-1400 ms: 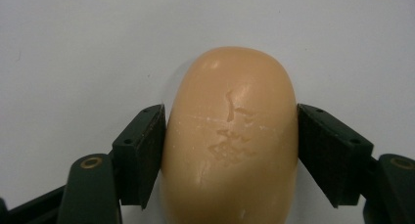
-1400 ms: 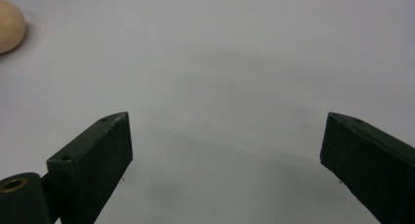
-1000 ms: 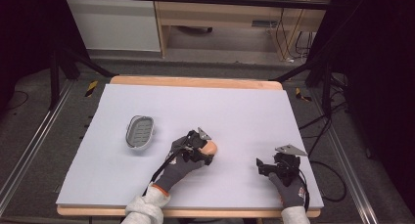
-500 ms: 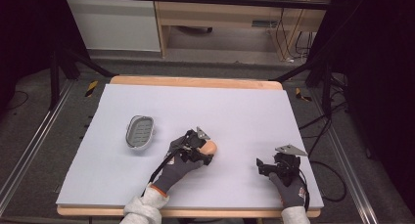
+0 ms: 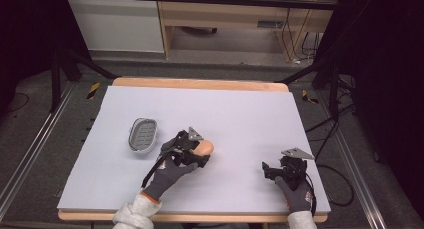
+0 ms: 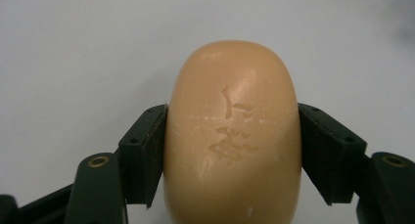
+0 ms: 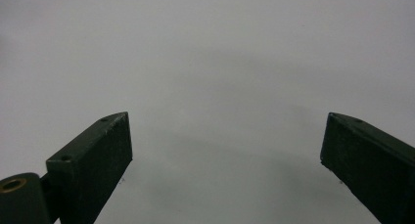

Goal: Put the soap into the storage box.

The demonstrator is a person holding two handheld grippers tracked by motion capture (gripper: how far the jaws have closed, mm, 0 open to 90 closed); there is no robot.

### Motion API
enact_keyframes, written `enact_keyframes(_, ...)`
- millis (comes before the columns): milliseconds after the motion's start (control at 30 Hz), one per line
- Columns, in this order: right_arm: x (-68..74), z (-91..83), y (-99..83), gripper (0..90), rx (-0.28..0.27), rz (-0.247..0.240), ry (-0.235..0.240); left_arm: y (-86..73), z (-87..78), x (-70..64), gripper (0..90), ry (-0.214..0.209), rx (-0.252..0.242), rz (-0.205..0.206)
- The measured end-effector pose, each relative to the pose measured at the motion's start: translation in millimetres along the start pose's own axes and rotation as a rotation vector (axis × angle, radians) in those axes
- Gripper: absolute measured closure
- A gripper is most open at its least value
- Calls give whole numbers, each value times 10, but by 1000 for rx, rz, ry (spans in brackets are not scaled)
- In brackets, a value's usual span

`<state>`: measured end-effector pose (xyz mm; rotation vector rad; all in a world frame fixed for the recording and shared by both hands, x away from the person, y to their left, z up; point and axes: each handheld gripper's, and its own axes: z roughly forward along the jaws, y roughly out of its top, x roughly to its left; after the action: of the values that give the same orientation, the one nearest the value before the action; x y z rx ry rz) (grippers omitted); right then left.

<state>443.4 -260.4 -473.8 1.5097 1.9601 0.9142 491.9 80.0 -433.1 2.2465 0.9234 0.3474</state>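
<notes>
Centrally, L gripper (image 6: 230, 155) jaws clamp soap bar (image 6: 232, 136) nr bench (image 5: 240, 109) front edge; R gripper (image 7: 227, 160) jaws wide, front-right corner; soap dish (image 5: 143, 134) left.

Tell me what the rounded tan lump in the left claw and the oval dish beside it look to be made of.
Lump: likely bar soap, waxy matte tan, with surface cracks and pale flaky scuffs. Dish: probably grey plastic or metal with a slotted floor; too small to tell which.

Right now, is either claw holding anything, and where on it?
The left claw grips the tan soap bar across its two long sides, near its middle. The right claw is open, holding nothing.
</notes>
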Motion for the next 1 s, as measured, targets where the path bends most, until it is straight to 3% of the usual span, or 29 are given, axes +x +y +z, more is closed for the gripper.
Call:
enact_keyframes(633, 1, 6, -4, 53, 3, 0, -4, -253, -408, 256, 314, 34, -43, -44)
enact_keyframes(1000, 8, -6, -3, 53, 0, 0, 3, -284, -613, 441, 315, 72, -101, -105)
